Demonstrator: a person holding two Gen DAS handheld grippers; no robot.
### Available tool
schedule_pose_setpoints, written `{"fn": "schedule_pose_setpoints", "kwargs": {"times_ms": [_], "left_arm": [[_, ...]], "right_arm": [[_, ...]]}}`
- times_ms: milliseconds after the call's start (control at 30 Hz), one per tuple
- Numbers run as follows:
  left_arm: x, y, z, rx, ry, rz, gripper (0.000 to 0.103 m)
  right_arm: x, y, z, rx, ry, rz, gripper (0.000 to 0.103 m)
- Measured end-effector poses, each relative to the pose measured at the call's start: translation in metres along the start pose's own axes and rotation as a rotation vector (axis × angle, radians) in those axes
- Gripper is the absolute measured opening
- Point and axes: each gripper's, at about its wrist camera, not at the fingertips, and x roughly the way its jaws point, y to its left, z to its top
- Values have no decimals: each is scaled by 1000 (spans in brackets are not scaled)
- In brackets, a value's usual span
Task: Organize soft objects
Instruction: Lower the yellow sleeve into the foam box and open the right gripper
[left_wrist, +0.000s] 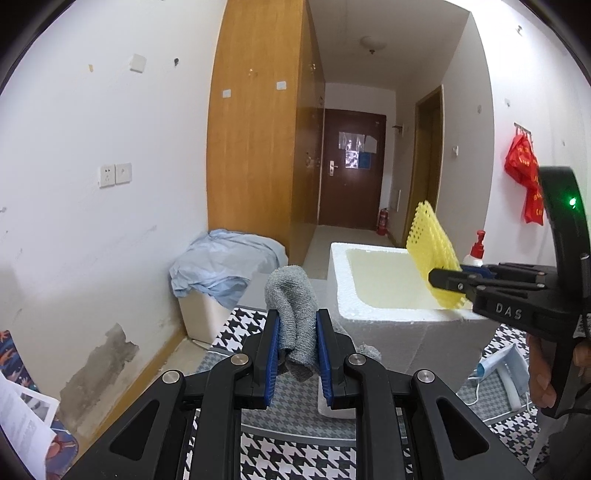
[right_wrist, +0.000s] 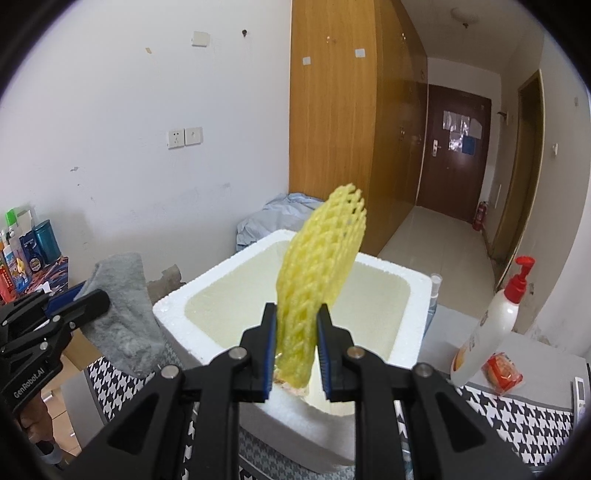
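My left gripper is shut on a folded grey cloth, which stands up between the blue pads left of a white foam box. In the right wrist view that same grey cloth hangs from the left gripper beside the foam box. My right gripper is shut on a yellow foam net sleeve, held upright over the box's open, hollow inside. From the left wrist view, the yellow net and right gripper sit above the box's right rim.
The box stands on a houndstooth-patterned table cover. A white pump bottle with red top and a red packet sit right of the box. A face mask lies nearby. Blue fabric drapes a bin by the wall.
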Motion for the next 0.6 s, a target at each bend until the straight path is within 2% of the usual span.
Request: {"fn": "schedule_pose_setpoints", "kwargs": {"times_ms": [67, 100, 167, 233, 267, 600], "left_arm": [[-1, 0, 1, 1, -6, 2, 20], [-3, 1, 2, 2, -9, 3, 20], [-4, 1, 2, 1, -14, 6, 20], [-7, 1, 3, 0, -18, 9, 20], [-8, 0, 3, 0, -19, 10, 20], [-13, -4, 8, 2, -31, -7, 20]], "right_arm": [[1, 0, 0, -7, 10, -11, 24], [1, 1, 0, -12, 12, -15, 30], [0, 3, 2, -23, 8, -16, 57], [-3, 5, 1, -24, -9, -14, 74], [-7, 5, 1, -22, -26, -19, 78], [-23, 2, -2, -30, -38, -26, 79]]}}
